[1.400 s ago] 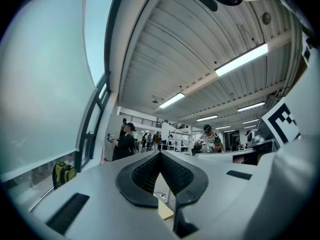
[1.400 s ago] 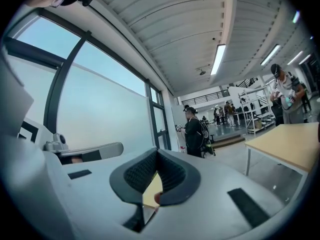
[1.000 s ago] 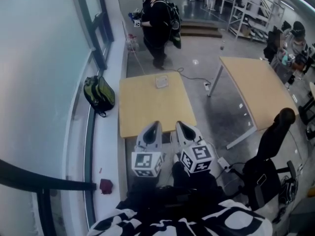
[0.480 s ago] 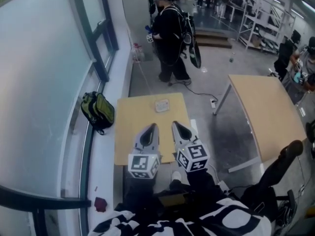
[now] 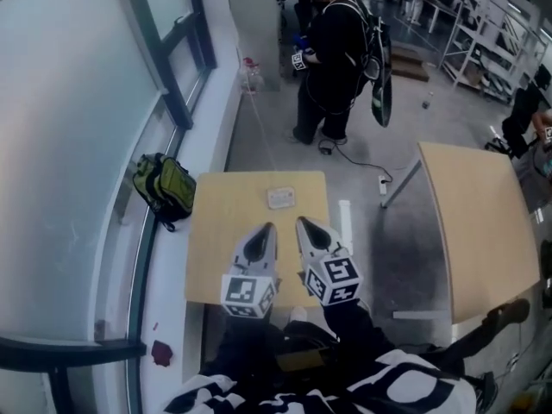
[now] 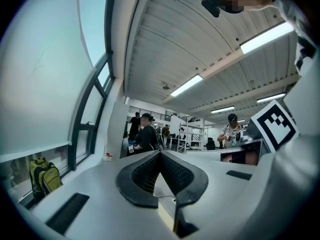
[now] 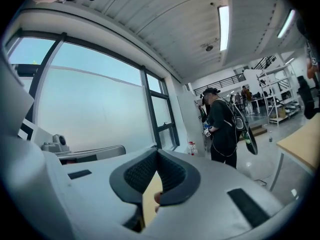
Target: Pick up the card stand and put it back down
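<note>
Left hand-held gripper (image 5: 265,229) hovers over table's (image 5: 216,231) near edge.

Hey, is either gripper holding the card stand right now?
No, the card stand sits on the table near its far edge, apart from the left gripper and the right gripper, both shut and empty.

I am looking into an open lab or workshop hall. Plain wooden desks (image 5: 216,231) are standing on a bare concrete floor (image 5: 379,240), metal shelving (image 5: 487,15) is lining the wall at 1 o'clock, a tall window (image 5: 69,128) is running along 9 o'clock, and strip lights (image 6: 187,85) are glowing overhead.
</note>
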A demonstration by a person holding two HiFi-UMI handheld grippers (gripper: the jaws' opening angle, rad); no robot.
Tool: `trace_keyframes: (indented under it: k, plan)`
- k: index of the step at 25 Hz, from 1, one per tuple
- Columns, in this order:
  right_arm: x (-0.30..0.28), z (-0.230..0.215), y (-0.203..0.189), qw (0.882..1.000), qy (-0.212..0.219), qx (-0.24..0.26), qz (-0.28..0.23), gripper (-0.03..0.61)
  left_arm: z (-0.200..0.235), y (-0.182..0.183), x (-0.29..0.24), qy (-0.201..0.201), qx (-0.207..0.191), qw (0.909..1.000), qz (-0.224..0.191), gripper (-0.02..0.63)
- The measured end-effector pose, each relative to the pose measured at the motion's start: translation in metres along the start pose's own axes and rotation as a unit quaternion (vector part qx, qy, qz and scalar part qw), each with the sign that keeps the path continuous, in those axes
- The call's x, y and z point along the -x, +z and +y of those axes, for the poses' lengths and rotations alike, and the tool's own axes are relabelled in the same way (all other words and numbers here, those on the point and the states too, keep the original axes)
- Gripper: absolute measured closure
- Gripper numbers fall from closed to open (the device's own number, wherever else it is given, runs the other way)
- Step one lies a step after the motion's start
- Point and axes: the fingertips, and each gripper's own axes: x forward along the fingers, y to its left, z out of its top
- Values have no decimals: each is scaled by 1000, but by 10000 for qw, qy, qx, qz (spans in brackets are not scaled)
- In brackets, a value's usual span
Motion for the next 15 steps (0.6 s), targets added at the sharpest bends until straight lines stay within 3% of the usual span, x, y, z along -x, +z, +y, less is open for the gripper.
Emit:
trace_keyframes:
  k: [7, 15]
  plan:
    - [-31, -28, -43, 9990, 4, -75, 441, 558, 15, -44, -26, -238, -208, 9986, 421, 609]
    - [-55, -32, -134, 9913, -59, -365, 1264, 558, 59, -137, -25, -794, -95, 9896, 1199, 607]
